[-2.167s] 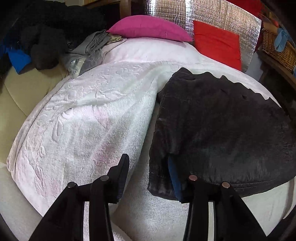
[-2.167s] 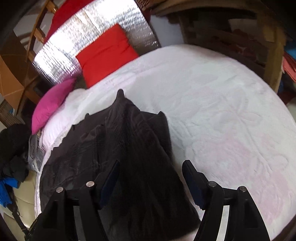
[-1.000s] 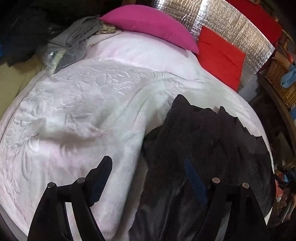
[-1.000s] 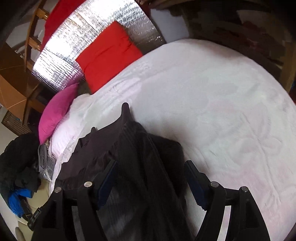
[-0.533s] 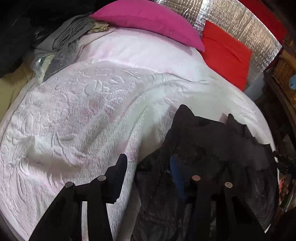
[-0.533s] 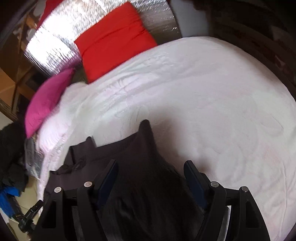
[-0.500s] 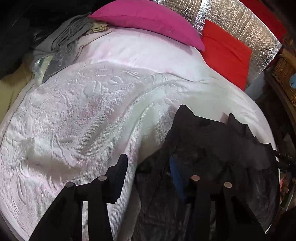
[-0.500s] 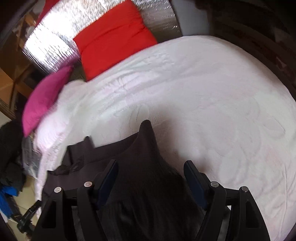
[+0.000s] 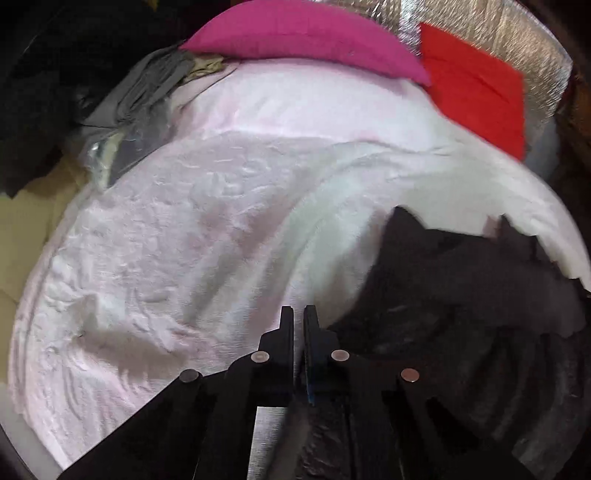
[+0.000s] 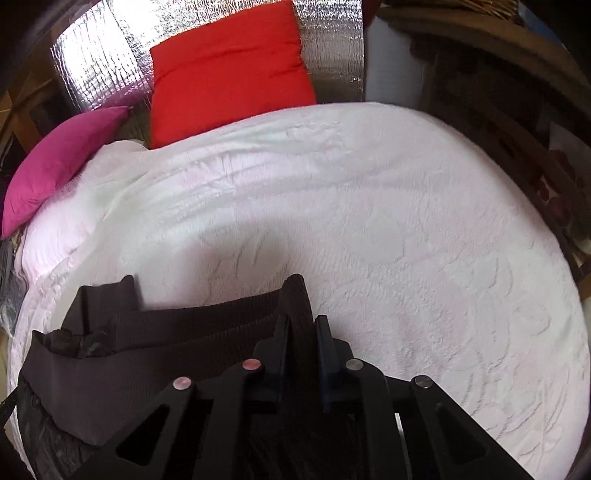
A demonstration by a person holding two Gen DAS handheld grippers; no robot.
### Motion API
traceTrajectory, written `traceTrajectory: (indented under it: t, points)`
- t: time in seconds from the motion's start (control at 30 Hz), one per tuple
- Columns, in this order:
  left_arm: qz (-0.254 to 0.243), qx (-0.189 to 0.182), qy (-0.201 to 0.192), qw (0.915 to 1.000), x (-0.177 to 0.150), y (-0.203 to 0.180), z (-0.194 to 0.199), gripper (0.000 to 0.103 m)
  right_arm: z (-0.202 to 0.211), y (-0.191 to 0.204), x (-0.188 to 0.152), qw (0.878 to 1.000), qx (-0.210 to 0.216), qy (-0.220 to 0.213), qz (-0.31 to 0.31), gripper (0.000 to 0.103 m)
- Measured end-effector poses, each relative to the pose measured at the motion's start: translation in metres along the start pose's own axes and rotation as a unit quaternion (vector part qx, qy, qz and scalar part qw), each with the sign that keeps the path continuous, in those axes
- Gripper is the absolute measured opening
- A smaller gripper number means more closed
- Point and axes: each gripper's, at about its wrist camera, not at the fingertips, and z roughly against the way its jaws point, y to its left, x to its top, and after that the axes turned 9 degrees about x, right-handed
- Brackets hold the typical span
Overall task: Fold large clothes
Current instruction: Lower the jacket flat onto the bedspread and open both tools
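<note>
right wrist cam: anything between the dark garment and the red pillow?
Only bare white bedspread between dark garment and red pillow, seen in the right wrist view.

1. The garment is black to very dark brown, with a fine ribbed weave along its band; in the left wrist view it reads plain black.
2. The bed cover is white with a faint pink tinge and an embossed floral pattern.
3. One pillow is magenta; the other pillow is bright red.
4. The panel behind them is shiny silver, quilted in small squares.
5. The bundled cloth is grey.
6. The left gripper and right gripper are black; their fingers carry dark blue pads.
</note>
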Motion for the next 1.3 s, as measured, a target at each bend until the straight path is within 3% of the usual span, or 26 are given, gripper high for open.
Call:
traceTrajectory:
  t: [0.07,0.17,0.27,0.33,0.37,0.4,0.43,0.67,0.77,0.83,0.93,0.97,1.07,1.13,1.17,1.23,1.3]
  points:
    - [-0.006,0.000,0.026,0.9996,-0.003,-0.003,-0.009,0.005,-0.007,-0.003,-0.003,1.000,0.011,0.010,-0.008,0.015]
    - [-0.010,0.004,0.020,0.9997,-0.003,-0.005,0.000,0.007,0.003,-0.009,-0.004,0.998,0.056,-0.002,-0.037,0.017]
    - [-0.009,-0.008,0.002,0.9999,-0.002,-0.006,0.018,0.031,0.030,-0.018,-0.008,0.992,0.100,-0.023,-0.068,0.023]
    - [-0.014,0.005,-0.019,0.9997,-0.005,-0.006,0.033,0.049,0.047,-0.024,-0.015,0.990,0.121,-0.031,-0.070,0.044]
    - [-0.018,0.009,-0.029,0.9994,-0.006,-0.007,0.039,0.053,0.057,-0.028,-0.021,0.989,0.126,-0.036,-0.070,0.060]
    - [-0.023,0.005,-0.035,0.9991,-0.008,-0.007,0.045,0.059,0.067,-0.033,-0.029,0.988,0.129,-0.043,-0.073,0.084]
    - [-0.025,-0.001,-0.037,0.9990,-0.011,-0.006,0.050,0.060,0.075,-0.038,-0.034,0.987,0.133,-0.051,-0.075,0.085]
    - [-0.043,-0.023,-0.029,0.9984,-0.042,0.012,0.071,0.061,0.124,-0.079,-0.104,0.989,0.132,-0.023,-0.062,0.085]
    - [-0.074,-0.033,-0.009,0.9967,-0.063,0.022,0.072,0.064,0.134,-0.099,-0.127,0.987,0.140,-0.014,-0.079,0.085]
    - [-0.092,-0.005,-0.016,0.9957,-0.077,0.022,0.075,0.064,0.131,-0.107,-0.139,0.987,0.133,-0.005,-0.088,0.084]
    - [-0.130,0.029,-0.030,0.9907,-0.096,0.016,0.080,0.064,0.131,-0.096,-0.149,0.995,0.088,-0.001,-0.052,0.082]
    - [-0.146,0.029,-0.033,0.9883,-0.106,0.010,0.082,0.064,0.130,-0.091,-0.151,0.996,0.081,0.002,-0.043,0.080]
    - [-0.170,0.060,-0.054,0.9821,-0.119,-0.005,0.085,0.062,0.121,-0.067,-0.155,0.999,0.048,0.012,-0.003,0.056]
    - [-0.173,0.049,-0.053,0.9823,-0.123,-0.009,0.086,0.037,0.117,-0.055,-0.156,0.999,0.030,0.010,0.012,0.040]
    - [-0.165,0.030,-0.043,0.9848,-0.122,-0.008,0.087,0.016,0.118,-0.049,-0.156,1.000,0.018,0.006,0.019,0.036]
    - [-0.147,0.027,-0.047,0.9876,-0.121,-0.004,0.093,0.013,0.124,-0.037,-0.155,0.999,-0.012,-0.005,0.038,0.025]
    - [-0.145,0.040,-0.056,0.9870,-0.121,-0.004,0.096,0.013,0.134,-0.031,-0.159,0.998,-0.035,-0.021,0.057,0.022]
